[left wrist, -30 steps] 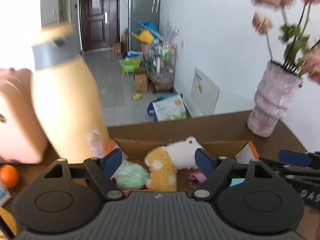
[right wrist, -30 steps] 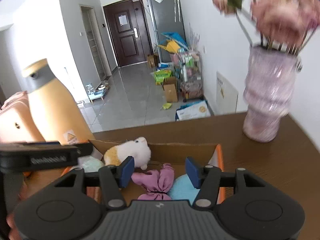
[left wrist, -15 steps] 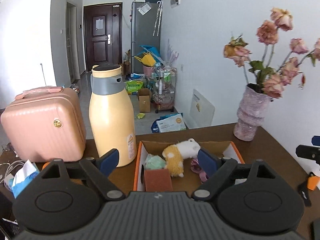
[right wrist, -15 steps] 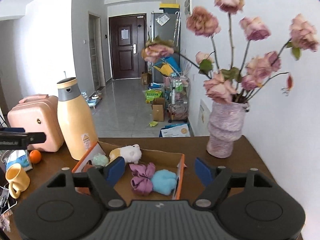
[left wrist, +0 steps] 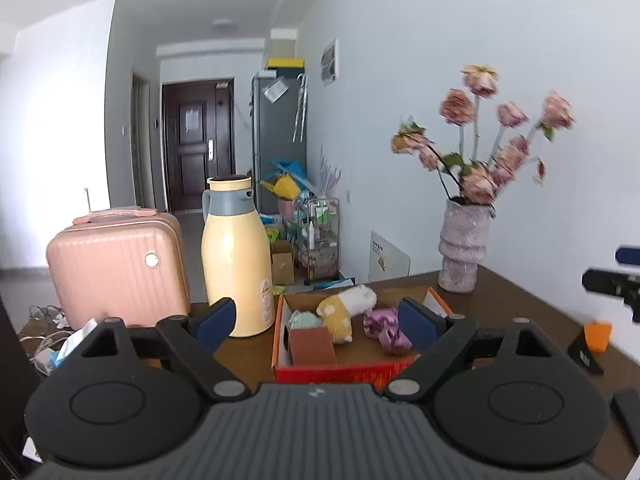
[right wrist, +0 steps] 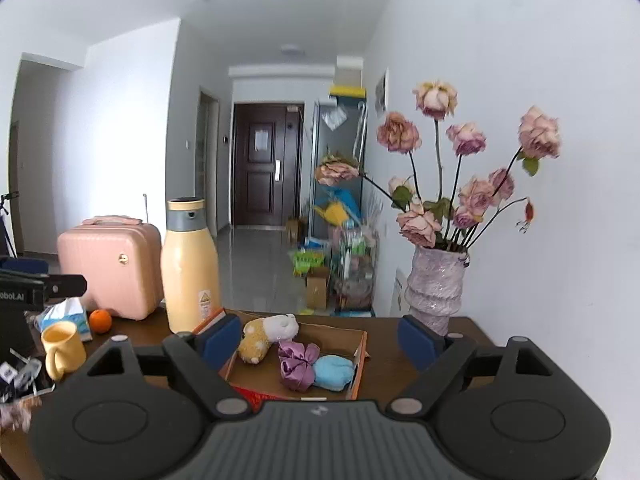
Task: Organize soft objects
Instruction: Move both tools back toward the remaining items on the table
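Note:
An open cardboard box with orange edges sits on the brown table. In it lie a yellow and white plush toy, a purple cloth bundle, a pale green soft ball, a light blue soft ball and a brown block. My left gripper is open and empty, held back from the box. My right gripper is open and empty, also back from the box.
A tall yellow flask stands left of the box, with a pink case beyond it. A vase of dried roses stands at the right. A yellow mug, an orange and a tissue pack lie at the left.
Both grippers have pulled back and up from the box, so the whole table shows. Both jaws have opened wider. The soft things stay in the box.

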`<state>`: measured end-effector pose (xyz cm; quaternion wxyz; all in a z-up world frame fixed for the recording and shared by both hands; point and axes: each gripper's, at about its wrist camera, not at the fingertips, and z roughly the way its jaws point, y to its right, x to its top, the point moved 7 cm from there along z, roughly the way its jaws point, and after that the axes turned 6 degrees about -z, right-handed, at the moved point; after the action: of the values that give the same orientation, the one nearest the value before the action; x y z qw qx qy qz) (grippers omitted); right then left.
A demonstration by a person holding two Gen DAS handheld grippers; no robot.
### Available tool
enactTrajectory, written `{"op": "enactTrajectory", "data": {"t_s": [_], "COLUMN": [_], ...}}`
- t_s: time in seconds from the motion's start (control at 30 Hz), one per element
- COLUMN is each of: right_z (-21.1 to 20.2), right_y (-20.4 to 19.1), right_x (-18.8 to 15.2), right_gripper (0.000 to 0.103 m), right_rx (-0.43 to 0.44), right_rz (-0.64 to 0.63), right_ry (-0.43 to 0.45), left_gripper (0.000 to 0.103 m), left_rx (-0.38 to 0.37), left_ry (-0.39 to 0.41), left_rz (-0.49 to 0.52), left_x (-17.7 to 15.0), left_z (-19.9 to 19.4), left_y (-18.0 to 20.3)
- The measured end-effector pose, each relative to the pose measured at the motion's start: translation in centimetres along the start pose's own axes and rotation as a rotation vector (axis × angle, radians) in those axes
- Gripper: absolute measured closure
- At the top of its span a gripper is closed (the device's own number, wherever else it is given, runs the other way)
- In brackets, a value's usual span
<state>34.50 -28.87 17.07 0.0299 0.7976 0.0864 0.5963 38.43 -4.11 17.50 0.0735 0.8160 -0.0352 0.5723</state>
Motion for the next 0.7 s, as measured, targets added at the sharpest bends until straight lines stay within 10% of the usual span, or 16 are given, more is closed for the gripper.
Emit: {"op": "enactTrajectory", "data": {"t_s": [0.4,0.7], "right_z": [-12.1,-15.6], "right_y": [-4.5,-7.0], "right_x": [-11.3,-21.1], "right_gripper": [0.013,0.005], "right_rx": [0.016,0.072], "right_rz": [0.002,0.085], "right_ry": [0.128,0.001], "left_gripper": [0.001,0.001], "left_rx": [-0.003,0.031], "left_ry": [0.171,0.057], "left_rz": [-0.002,-0.071], "left_x": [-11.5,-21.2], "left_z": [-12.7,-17.2], "left_y": [-1.7,-5.1]}}
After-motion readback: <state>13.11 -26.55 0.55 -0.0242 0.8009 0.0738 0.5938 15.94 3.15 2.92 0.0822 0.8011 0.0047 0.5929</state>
